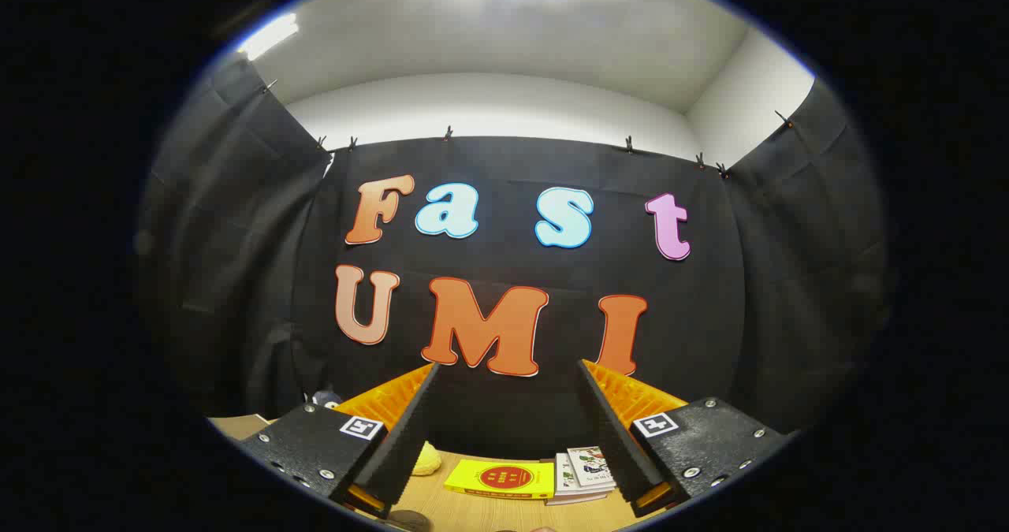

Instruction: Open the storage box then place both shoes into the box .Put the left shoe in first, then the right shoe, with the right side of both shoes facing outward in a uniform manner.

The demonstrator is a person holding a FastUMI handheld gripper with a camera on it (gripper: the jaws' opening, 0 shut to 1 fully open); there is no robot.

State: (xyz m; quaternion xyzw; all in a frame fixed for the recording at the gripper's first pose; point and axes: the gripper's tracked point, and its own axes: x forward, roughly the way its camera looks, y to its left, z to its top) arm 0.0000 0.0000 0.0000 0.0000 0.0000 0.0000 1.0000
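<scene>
Wooden light-brown table top (pixel 473 508) lies low down, past the gripper (pixel 504 382). The gripper's two fingers stand wide apart and hold nothing (just air between them). Between the fingers, flat on the table, rests a bright yellow flat box with a red round mark (pixel 500 479). Just beside it sits a small stack of white printed booklets (pixel 585 473). Near the left finger peeks a soft yellow lump (pixel 428 459), partly hidden. I cannot spot the shoes or the storage box from here.
</scene>
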